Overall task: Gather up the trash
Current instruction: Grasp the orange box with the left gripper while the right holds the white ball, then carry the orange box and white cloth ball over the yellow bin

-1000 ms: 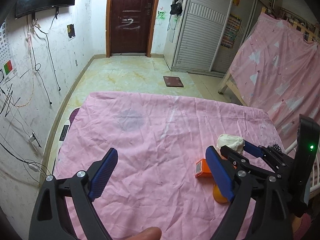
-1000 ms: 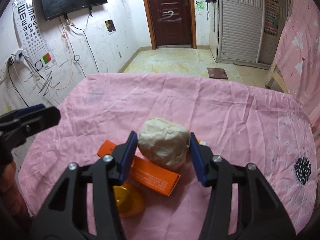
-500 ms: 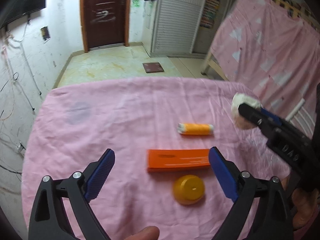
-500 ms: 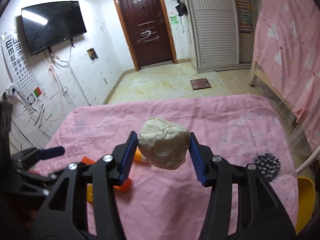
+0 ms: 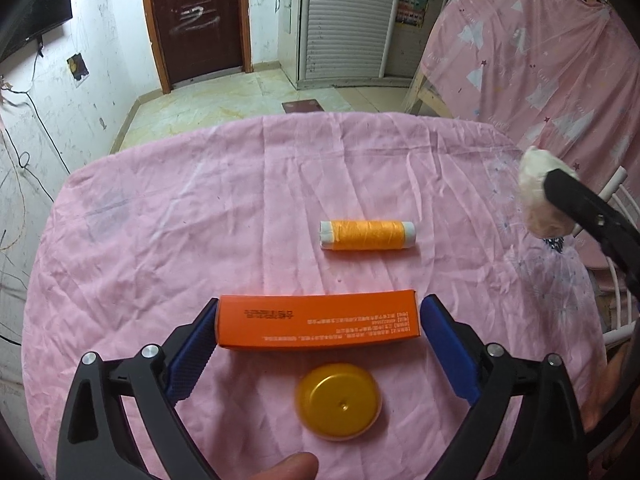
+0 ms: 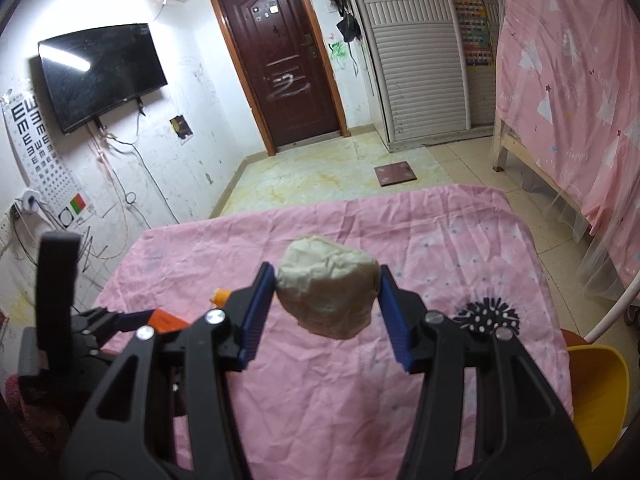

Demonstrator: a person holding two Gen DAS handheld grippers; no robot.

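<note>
My right gripper (image 6: pixel 328 300) is shut on a crumpled cream paper ball (image 6: pixel 328 296) and holds it in the air above the right side of the pink-clothed table (image 6: pixel 440 232); the ball also shows in the left wrist view (image 5: pixel 538 192). My left gripper (image 5: pixel 318 322) is open, low over the table, with its blue pads on either end of a long orange box (image 5: pixel 318 324). The left pad touches the box; the right pad stands just off it. An orange thread spool (image 5: pixel 367 235) lies beyond the box. A yellow round lid (image 5: pixel 338 400) lies in front of it.
A yellow bin (image 6: pixel 596 392) stands below the table's right edge, beside a white rail (image 6: pixel 612 304). A dark spiky ball (image 6: pixel 486 316) lies on the cloth near that edge. A pink-draped bed frame (image 6: pixel 568 120) is to the right; tiled floor lies beyond the table.
My left gripper has moved forward and down so its open jaws bracket the orange box. My right gripper has lifted the paper ball higher and carried it right, toward the table edge.
</note>
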